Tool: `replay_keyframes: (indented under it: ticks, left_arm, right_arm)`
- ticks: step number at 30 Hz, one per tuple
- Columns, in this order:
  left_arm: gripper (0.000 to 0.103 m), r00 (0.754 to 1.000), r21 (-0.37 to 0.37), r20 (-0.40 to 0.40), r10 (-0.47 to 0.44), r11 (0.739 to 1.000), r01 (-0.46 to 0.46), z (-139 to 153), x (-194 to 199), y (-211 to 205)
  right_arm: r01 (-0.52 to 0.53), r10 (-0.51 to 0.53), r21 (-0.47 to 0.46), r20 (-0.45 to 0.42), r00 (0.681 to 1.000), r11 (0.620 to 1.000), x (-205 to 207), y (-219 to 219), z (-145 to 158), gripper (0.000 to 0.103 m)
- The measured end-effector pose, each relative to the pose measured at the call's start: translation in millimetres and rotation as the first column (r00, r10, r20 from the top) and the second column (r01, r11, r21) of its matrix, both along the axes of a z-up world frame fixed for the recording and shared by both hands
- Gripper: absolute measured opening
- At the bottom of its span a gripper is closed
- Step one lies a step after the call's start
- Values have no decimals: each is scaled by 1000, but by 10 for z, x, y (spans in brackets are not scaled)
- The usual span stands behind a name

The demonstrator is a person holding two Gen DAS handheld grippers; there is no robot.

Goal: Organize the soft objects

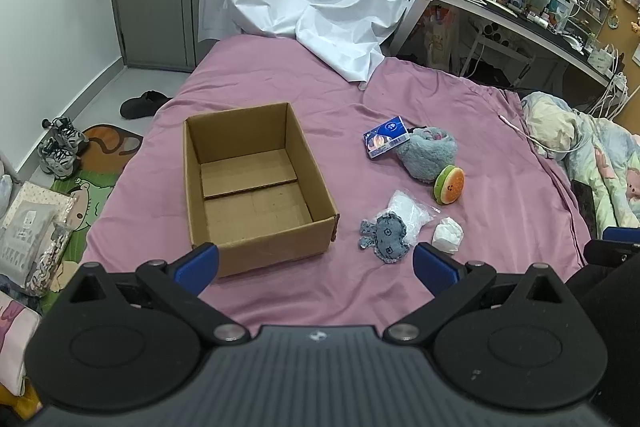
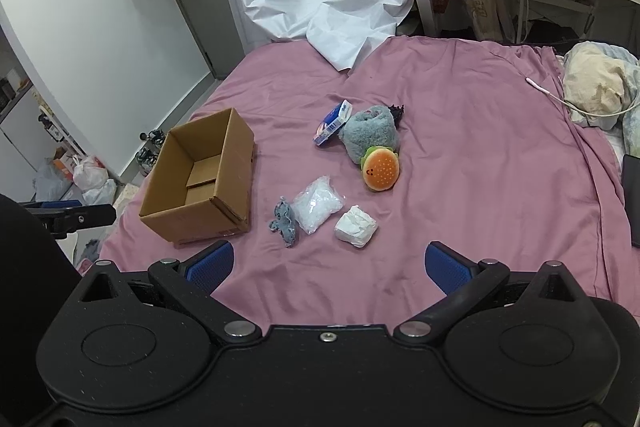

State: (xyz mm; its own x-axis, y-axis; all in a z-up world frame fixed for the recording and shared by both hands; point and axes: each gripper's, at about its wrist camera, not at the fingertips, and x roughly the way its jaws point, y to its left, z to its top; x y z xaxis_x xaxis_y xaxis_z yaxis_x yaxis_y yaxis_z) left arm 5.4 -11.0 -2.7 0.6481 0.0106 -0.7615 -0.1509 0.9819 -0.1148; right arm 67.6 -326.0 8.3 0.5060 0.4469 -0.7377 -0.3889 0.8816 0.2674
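Nothing was packed yet: both tools, left [image 1: 316, 263] and right [image 2: 329, 262], gaped wide and empty. Next likely meant the right tool closing on the white wad [image 2: 355, 226] just ahead, then the cardboard box [image 2: 200, 179] ahead-left.

No text can be read; the small blue and white packet [image 1: 385, 136] carries a printed label, too blurred.

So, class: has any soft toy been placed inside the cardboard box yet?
No. The cardboard box shows only bare flaps inside, and the burger plush lies outside on the bedsheet.
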Motion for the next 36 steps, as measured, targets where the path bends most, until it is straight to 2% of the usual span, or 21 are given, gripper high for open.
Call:
replay_keyframes:
  ticks: [13, 23, 29, 32, 36]
  left_arm:
    - [102, 1000, -14, 8, -3, 1000, 3, -2, -22, 5]
    - [102, 1000, -81, 18, -14, 997, 15, -22, -7, 99]
    - [102, 998, -74, 37, -50, 996, 52, -59, 50, 78]
    - [102, 994, -47, 58, -93, 994, 95, -69, 76, 36]
    - [102, 991, -65, 63, -117, 991, 121, -127, 142, 51]
  right_arm:
    - [12, -12, -8, 0, 1000, 1000, -1, 2, -7, 103]
    - [4, -4, 15, 13, 1000, 1000, -2, -32, -22, 103]
    - [5, -6, 29, 29, 1000, 1000, 10, -24, -44, 103]
    - [7, -8, 27, 36, 999, 1000, 25, -11, -73, 103]
    - [18, -19, 34, 35, 999, 999, 59, -26, -112, 103]
